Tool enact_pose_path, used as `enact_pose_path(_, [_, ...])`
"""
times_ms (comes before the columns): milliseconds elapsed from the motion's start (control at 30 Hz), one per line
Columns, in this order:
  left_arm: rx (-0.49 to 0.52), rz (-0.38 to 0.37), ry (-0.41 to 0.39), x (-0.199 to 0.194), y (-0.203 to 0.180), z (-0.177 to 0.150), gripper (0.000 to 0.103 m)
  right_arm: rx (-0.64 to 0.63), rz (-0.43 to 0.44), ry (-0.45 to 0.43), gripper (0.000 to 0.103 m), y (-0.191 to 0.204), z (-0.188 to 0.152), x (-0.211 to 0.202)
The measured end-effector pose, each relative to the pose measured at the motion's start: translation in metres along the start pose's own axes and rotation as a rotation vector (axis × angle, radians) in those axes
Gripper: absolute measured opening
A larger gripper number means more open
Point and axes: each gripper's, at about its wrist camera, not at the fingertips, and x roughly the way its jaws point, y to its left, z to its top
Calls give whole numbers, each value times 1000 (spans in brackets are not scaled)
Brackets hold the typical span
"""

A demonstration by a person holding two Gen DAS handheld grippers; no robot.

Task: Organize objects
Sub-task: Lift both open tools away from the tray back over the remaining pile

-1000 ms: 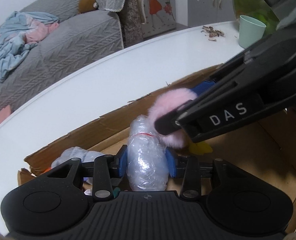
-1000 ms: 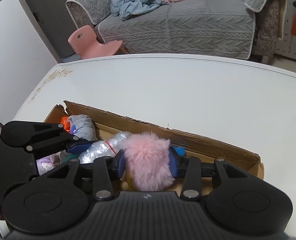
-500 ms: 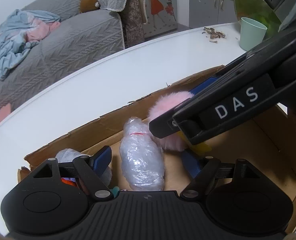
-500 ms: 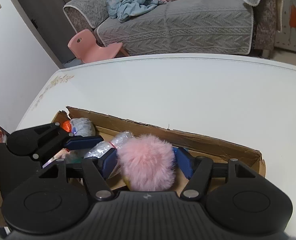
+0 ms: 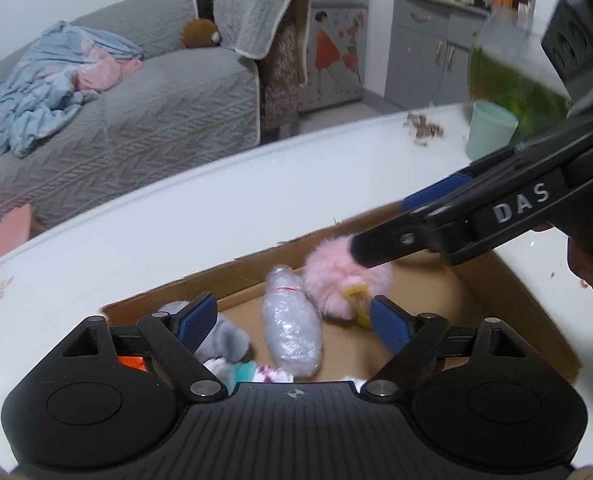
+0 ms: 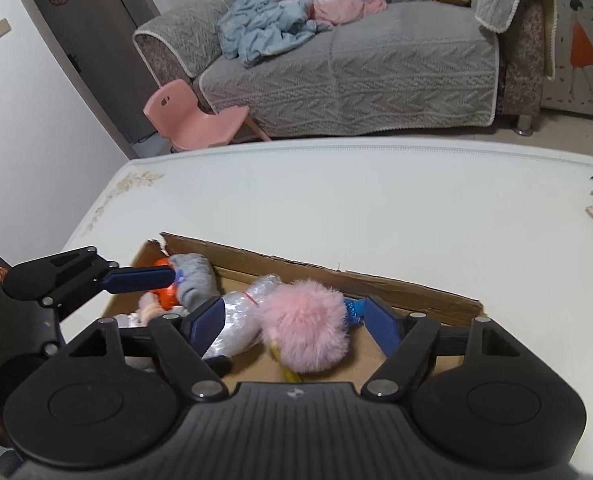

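Note:
A shallow cardboard box [image 5: 528, 300] [image 6: 396, 284] lies on the white table. In it rest a clear plastic-wrapped bundle [image 5: 292, 328] [image 6: 236, 324] and a pink fluffy ball [image 5: 336, 280] [image 6: 304, 324] side by side. My left gripper [image 5: 294, 320] hovers above the bundle, its jaws opening, pads clear of it. My right gripper [image 6: 292, 328] hangs over the pink ball, its jaws opening too, pads off the fur. In the left wrist view the right gripper [image 5: 416, 216] crosses from the right above the ball.
A grey plush [image 5: 224, 340] [image 6: 194, 280], an orange toy [image 6: 164, 296] and other small toys fill the box's left end. A mint cup [image 5: 490, 128], a green-filled glass bowl [image 5: 512, 84] and scattered shells [image 5: 420, 128] sit at the table's far right. A sofa stands beyond.
Both grippers let go: the left released the wrapped bundle, the right the pink ball, and both jaws spread wide. Both rose away from the box, where the two things now lie.

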Motion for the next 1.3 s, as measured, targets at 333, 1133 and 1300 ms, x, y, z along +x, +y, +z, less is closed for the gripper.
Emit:
enact_pose_path(333, [-97,30,-26,-66,19,-34,93,-32,-44,-22,89,15,-20,-27])
enact_pose_path(1133, [-305,37,-32,-177,-5,-155,96,-103,-115,-23,99,74,-130,-103])
enact_pose_path(1300, [-326,19,-18,-183,-21,-173,96,-93,-128,-22,100,80,-150,-110])
